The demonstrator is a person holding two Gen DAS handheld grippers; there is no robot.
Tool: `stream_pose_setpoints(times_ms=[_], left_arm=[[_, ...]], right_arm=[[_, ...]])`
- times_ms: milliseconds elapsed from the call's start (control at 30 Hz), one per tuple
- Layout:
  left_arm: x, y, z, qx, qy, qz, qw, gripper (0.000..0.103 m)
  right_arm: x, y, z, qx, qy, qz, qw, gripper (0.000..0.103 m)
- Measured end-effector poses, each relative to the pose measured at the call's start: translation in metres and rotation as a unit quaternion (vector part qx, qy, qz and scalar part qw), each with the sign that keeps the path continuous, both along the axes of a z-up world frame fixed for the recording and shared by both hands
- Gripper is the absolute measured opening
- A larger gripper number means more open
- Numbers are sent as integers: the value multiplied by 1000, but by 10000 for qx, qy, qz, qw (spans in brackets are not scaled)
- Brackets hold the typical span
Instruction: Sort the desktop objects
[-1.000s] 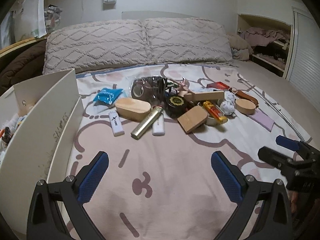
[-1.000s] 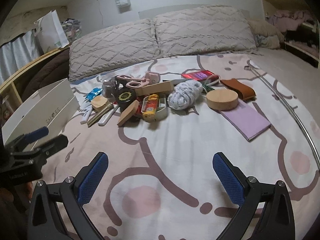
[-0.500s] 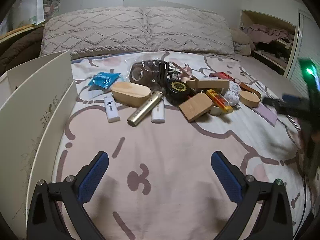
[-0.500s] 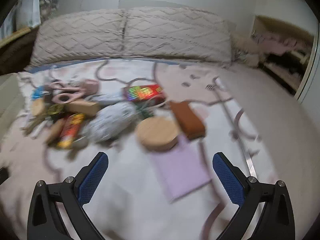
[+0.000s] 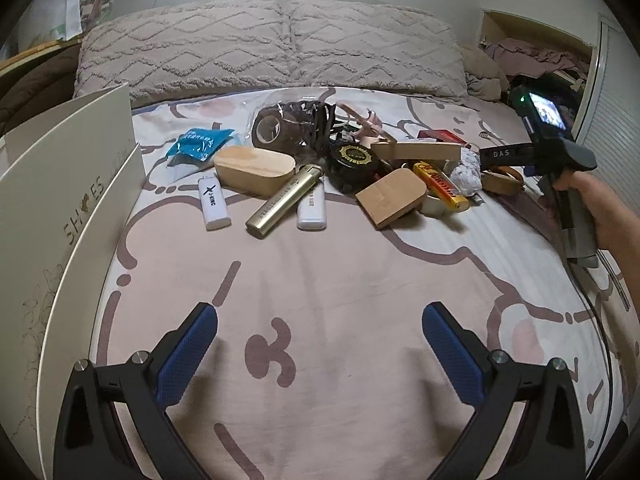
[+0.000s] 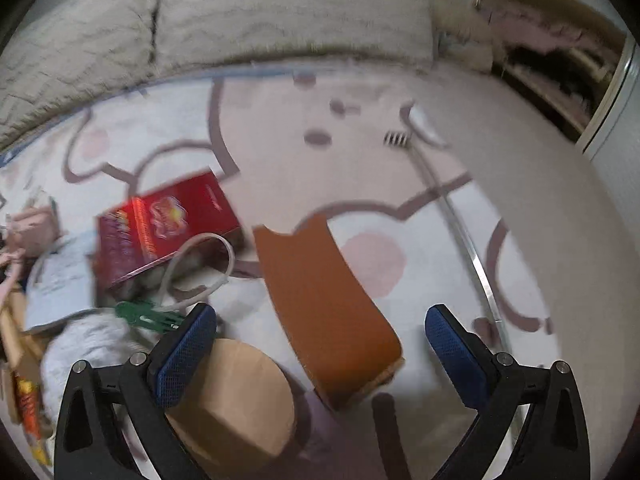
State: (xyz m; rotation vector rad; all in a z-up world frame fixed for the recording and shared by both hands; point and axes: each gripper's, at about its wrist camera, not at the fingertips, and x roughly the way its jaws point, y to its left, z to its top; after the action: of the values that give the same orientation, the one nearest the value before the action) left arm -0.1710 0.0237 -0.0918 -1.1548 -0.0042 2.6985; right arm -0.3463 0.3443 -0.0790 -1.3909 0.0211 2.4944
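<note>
Right gripper [image 6: 320, 346]: jaws spread wide, empty, low over the bedsheet [image 6: 520, 208].
Brown leather case [image 6: 324, 304]: lies between its fingers, just ahead.
Round wooden lid [image 6: 240, 396]: under the left finger.
Red box [image 6: 168, 224]: farther ahead, left.
Left gripper [image 5: 320, 348]: jaws wide apart, empty, well short of the clutter.
Gold lighter [image 5: 284, 202]: ahead, beside a white lighter [image 5: 312, 210].

Left wrist: low, farther back, facing pillows [image 5: 272, 48]. Right wrist: close over clutter. Shared: red box [image 5: 439, 136] [image 6: 168, 224], bedsheet [image 5: 320, 272].
</note>
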Motion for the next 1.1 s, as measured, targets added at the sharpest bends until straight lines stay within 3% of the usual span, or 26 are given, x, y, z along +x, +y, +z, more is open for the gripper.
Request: stream_pose_setpoints(times_ms=[167,267,900,1100], left_arm=[[-1,0,-2,6,-62,-10,10000,103],[-2,1,-2,-5,-71,-24,10000,103],[-2,0,-3,26,-106,5,9999,103],[-3,-2,-4,89,-152,11,9998,103]], right_arm=[[-3,17,-11,-534,-79,-327,9980,103],[13,13,-13,-478,122,-341,9982,103],[125,-19,-10,-821,385,466,9948,103],[142,-9,-1,-1764,991,705,9768,103]])
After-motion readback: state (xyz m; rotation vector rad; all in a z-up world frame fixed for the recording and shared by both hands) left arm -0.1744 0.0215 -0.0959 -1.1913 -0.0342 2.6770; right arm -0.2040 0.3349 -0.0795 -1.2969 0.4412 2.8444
